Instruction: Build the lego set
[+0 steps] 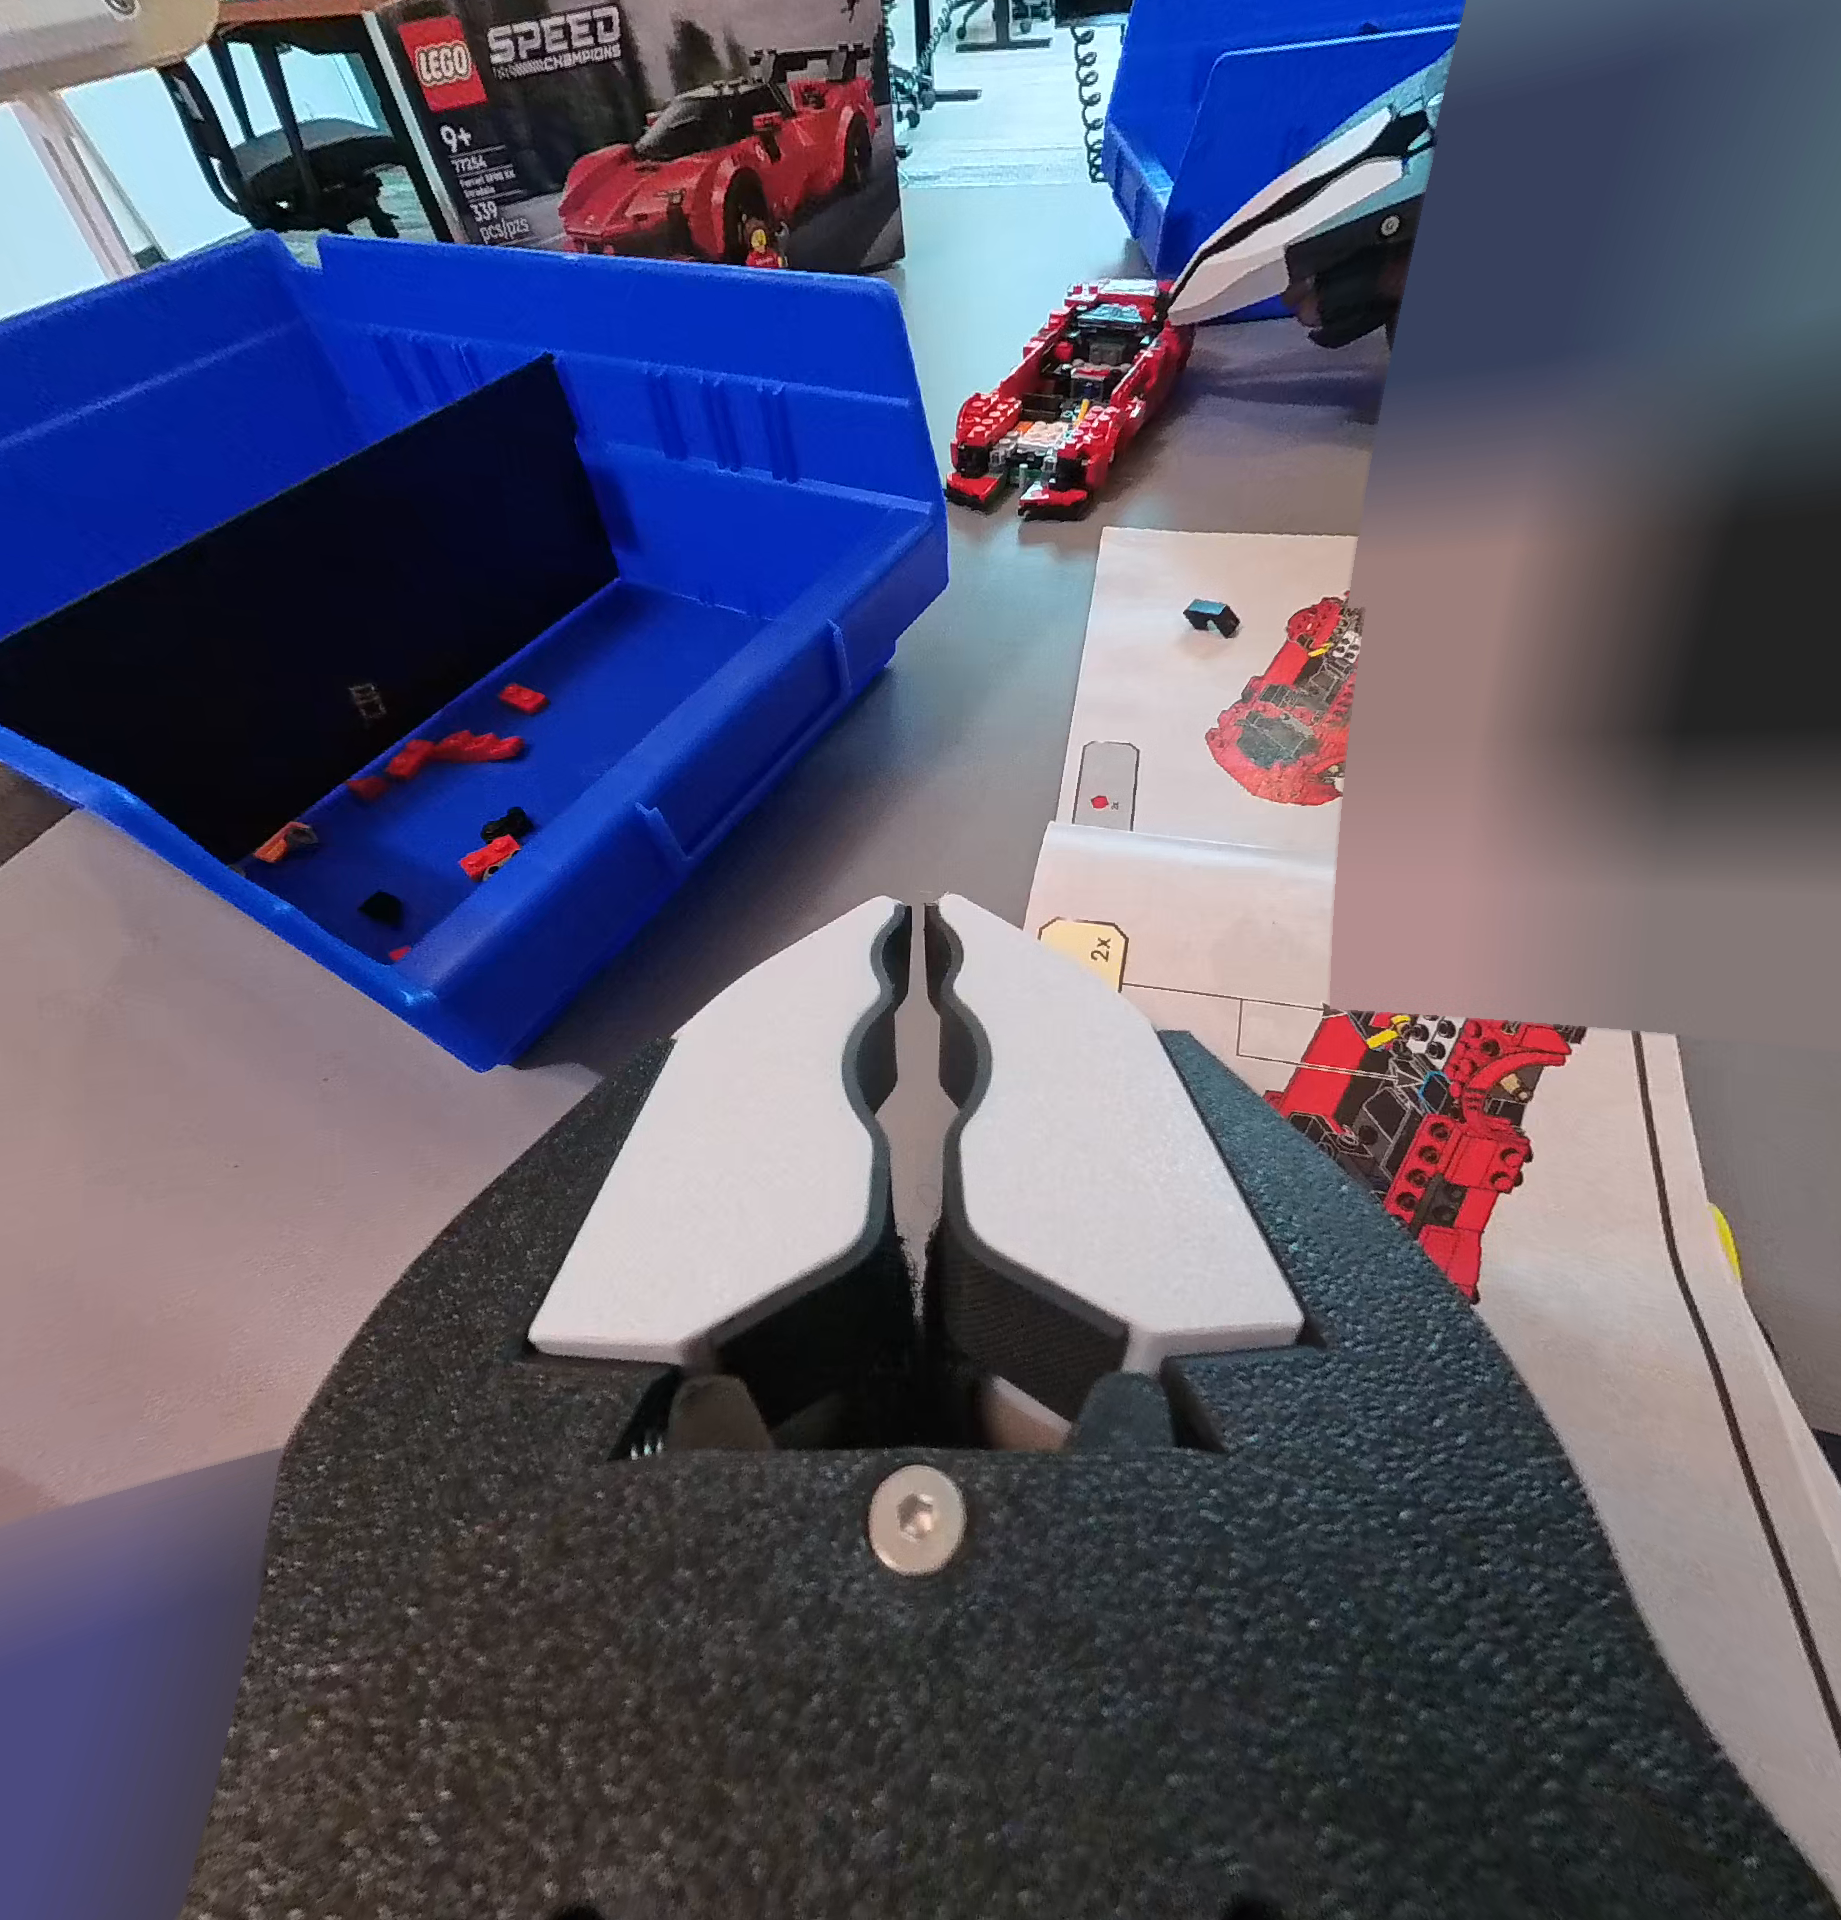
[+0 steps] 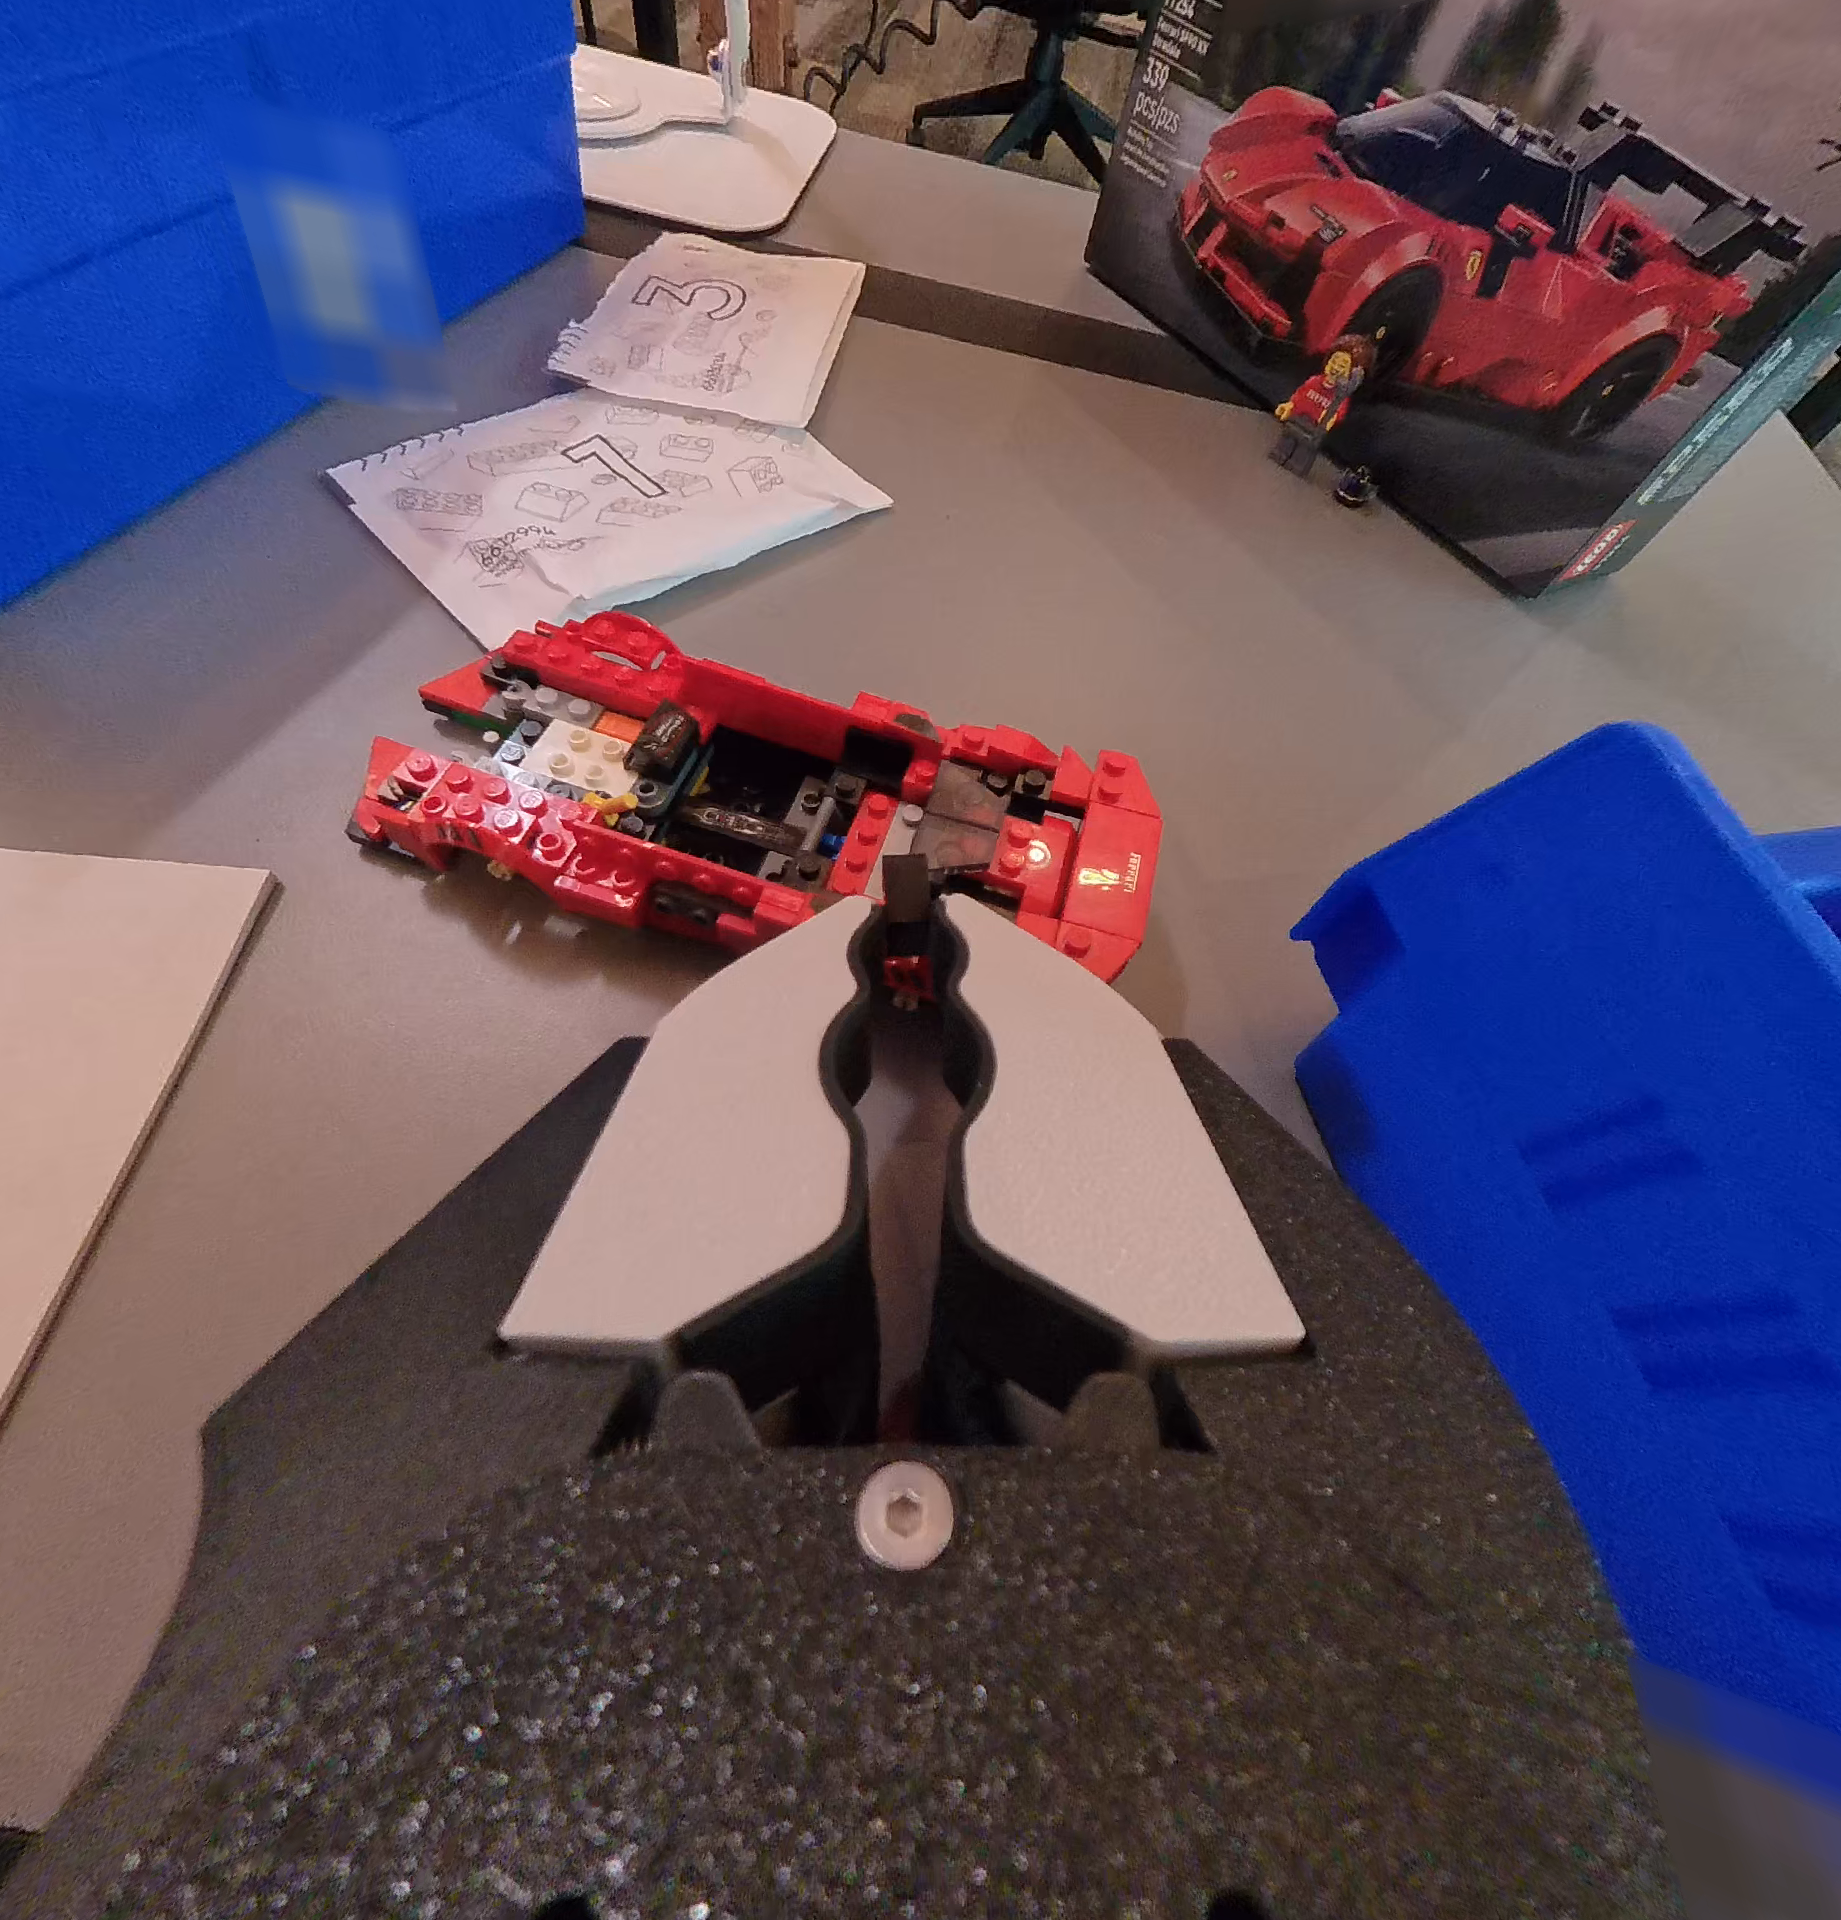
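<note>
At the far left sits the blue parts bin (image 1: 687,436), a black divider across it and a scatter of small red and black pieces (image 1: 459,769) on its floor. The left gripper (image 1: 918,914) hangs just beside the bin's near corner with its jaws pressed together on nothing; it looks idle. Next to it the instruction booklet (image 1: 1186,665) lies open, one loose black brick (image 1: 1211,617) resting on the page.

Beyond the booklet lies the half-built red car (image 2: 750,800) on the grey table (image 2: 1103,582). In the right wrist view its long axis runs across, left to right. The right gripper (image 2: 908,914) is far the nearer, nose almost at the car's near side, clamped on a small red and black piece (image 2: 905,961). The piece seems bound for the studs straight ahead, so the move is a short push forward and down.

Behind lie two paper bags (image 2: 625,488); farther right stands the set's box (image 2: 1498,281), and a second blue bin (image 2: 1622,1143) crowds the gripper's right flank.
</note>
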{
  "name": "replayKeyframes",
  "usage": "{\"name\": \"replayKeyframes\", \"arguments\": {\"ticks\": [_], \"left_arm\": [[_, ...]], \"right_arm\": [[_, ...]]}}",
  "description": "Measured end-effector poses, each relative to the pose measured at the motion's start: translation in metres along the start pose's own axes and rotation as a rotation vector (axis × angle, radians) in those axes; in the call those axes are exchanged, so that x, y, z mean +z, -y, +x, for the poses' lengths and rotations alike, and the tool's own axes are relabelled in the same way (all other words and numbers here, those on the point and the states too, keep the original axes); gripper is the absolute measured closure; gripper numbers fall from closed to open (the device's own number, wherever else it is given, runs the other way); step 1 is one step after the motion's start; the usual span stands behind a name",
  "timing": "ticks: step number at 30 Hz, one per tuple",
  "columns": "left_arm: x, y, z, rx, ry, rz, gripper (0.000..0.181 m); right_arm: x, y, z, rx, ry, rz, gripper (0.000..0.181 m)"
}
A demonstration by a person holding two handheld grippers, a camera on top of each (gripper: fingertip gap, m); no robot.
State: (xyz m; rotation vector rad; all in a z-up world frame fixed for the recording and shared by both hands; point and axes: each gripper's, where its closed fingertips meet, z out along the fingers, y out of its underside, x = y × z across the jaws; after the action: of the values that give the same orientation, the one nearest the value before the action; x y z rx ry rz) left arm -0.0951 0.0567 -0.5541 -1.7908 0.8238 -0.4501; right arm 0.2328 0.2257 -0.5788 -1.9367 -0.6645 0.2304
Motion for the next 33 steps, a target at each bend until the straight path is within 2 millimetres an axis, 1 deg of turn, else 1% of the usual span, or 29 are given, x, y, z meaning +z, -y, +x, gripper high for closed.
{"name": "replayKeyframes", "arguments": {"ticks": [12,19,24,29,33], "left_arm": [[0.000,-0.001,0.000,0.001,0.000,-0.002,0.180],[0.001,-0.001,0.000,0.000,0.000,-0.005,0.180],[0.001,-0.002,-0.001,-0.002,0.006,-0.008,0.180],[0.001,-0.002,-0.002,-0.004,0.007,-0.005,0.180],[0.001,-0.001,-0.001,0.001,0.009,-0.004,0.180]], "right_arm": [[-0.001,0.001,0.001,0.005,0.000,0.008,0.173],[-0.009,0.004,0.010,0.056,-0.028,0.059,0.173],[-0.011,0.002,0.011,0.041,-0.045,0.040,0.173],[-0.018,0.001,0.020,0.053,-0.085,0.029,0.173],[-0.022,-0.006,0.024,0.079,-0.096,-0.010,0.173]]}}
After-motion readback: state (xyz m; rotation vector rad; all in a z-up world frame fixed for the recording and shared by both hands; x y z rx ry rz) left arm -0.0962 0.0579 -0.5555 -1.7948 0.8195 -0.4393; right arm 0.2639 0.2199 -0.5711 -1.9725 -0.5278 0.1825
